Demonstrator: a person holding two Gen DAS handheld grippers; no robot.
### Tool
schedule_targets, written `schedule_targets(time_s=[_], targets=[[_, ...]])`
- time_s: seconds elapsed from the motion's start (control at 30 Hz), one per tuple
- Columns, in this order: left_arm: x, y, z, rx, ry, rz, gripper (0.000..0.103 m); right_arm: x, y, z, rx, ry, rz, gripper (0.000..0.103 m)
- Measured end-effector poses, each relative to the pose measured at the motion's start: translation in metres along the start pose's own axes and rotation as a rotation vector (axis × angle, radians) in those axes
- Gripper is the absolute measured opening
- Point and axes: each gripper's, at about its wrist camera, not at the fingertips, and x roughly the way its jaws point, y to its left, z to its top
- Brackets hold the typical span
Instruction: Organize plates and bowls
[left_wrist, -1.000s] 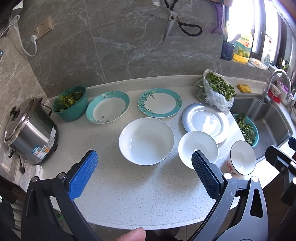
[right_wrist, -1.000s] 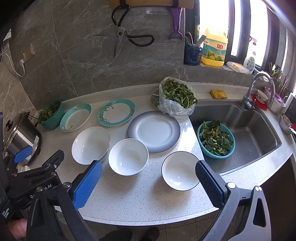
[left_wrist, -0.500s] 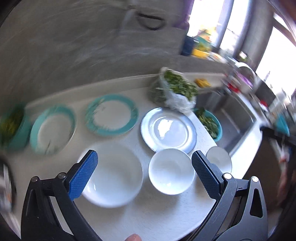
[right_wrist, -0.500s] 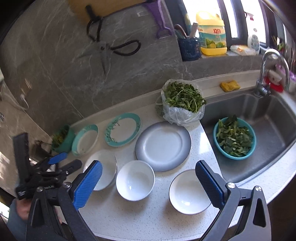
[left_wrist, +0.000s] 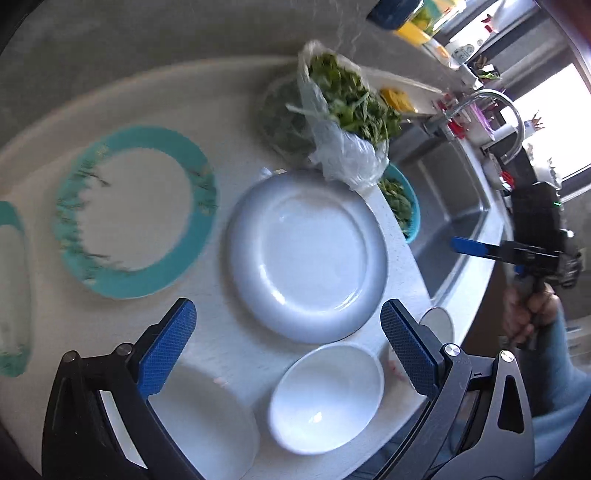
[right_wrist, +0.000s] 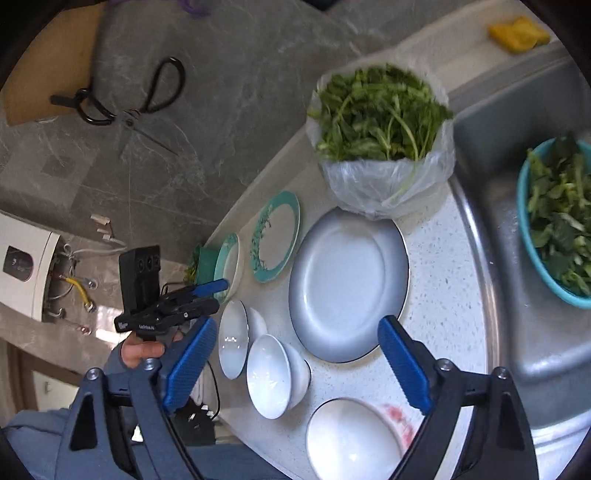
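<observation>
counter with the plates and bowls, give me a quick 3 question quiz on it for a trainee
1. True or false: the grey plate is stacked on the teal-rimmed plate.
2. What touches the grey plate's far rim: (a) the bag of greens, (b) the scissors, (c) the sponge?
3. Fill in: the teal bowl of greens sits in the ____.

Key
1. False; they lie side by side.
2. a
3. sink

The left gripper (left_wrist: 288, 325) is held wide open above a grey plate (left_wrist: 306, 254), nothing being gripped; a white bowl (left_wrist: 327, 398) is seen nearer (a teal-rimmed plate (left_wrist: 136, 210) lies leftward).
</observation>
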Motion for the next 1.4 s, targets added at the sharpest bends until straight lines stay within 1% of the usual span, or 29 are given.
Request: schedule_targets(time_s=[0.03,0.07,0.13,0.2,0.27,0.37,0.4,0.5,0.57,0.7,0.77,0.93,1.0,1.03,1.07,1.2,1.3,1.33,1.37,1.4], targets=[[0.007,-0.001,0.002,0.006,0.003,-0.009,0.099,0.007,-0.009,0.006,-0.004,0.022,0.016,0.085],[0.014,0.0,0.006,0.012,0.012,0.0,0.096,0.012,-0.016,0.01,-0.004,0.038,0.02,0.082],[0.025,-0.002,0.005,0.015,0.029,0.02,0.087,0.024,-0.033,0.018,0.015,0.069,0.051,0.08],[0.039,0.004,0.009,-0.012,0.049,0.023,0.064,0.033,-0.053,0.024,0.055,0.086,0.068,0.077],[0.05,0.011,0.011,-0.047,0.066,0.007,0.058,0.04,-0.064,0.026,0.077,0.101,0.082,0.074],[0.064,0.024,0.011,-0.087,0.085,0.017,0.058,0.048,-0.072,0.028,0.085,0.132,0.105,0.074],[0.066,0.028,0.01,-0.127,0.146,0.039,0.058,0.05,-0.073,0.027,0.085,0.144,0.113,0.074],[0.083,0.039,0.014,-0.169,0.163,0.02,0.058,0.056,-0.08,0.028,0.1,0.157,0.12,0.074],[0.086,0.044,0.012,-0.185,0.168,-0.008,0.058,0.058,-0.084,0.027,0.107,0.155,0.126,0.074],[0.105,0.049,0.018,-0.193,0.176,-0.031,0.058,0.062,-0.093,0.026,0.123,0.157,0.127,0.07],[0.109,0.048,0.018,-0.196,0.18,-0.042,0.058,0.064,-0.095,0.026,0.13,0.161,0.127,0.069],[0.105,0.056,0.016,-0.211,0.187,-0.063,0.052,0.065,-0.098,0.027,0.136,0.159,0.123,0.069],[0.103,0.059,0.011,-0.219,0.197,-0.064,0.046,0.066,-0.098,0.028,0.138,0.168,0.104,0.067],[0.102,0.06,0.01,-0.224,0.204,-0.066,0.044,0.065,-0.099,0.028,0.142,0.171,0.103,0.066],[0.105,0.061,0.009,-0.229,0.207,-0.063,0.04,0.065,-0.099,0.029,0.151,0.169,0.104,0.065],[0.105,0.061,0.008,-0.237,0.194,-0.065,0.039,0.063,-0.099,0.032,0.161,0.162,0.086,0.062],[0.102,0.063,0.009,-0.239,0.186,-0.068,0.039,0.065,-0.095,0.034,0.152,0.168,0.054,0.056],[0.102,0.063,0.01,-0.237,0.183,-0.069,0.039,0.066,-0.093,0.034,0.141,0.174,0.043,0.051],[0.1,0.064,0.008,-0.236,0.181,-0.069,0.039,0.068,-0.092,0.033,0.125,0.189,0.033,0.04],[0.099,0.065,0.008,-0.231,0.178,-0.068,0.039,0.072,-0.091,0.032,0.123,0.206,0.029,0.034]])
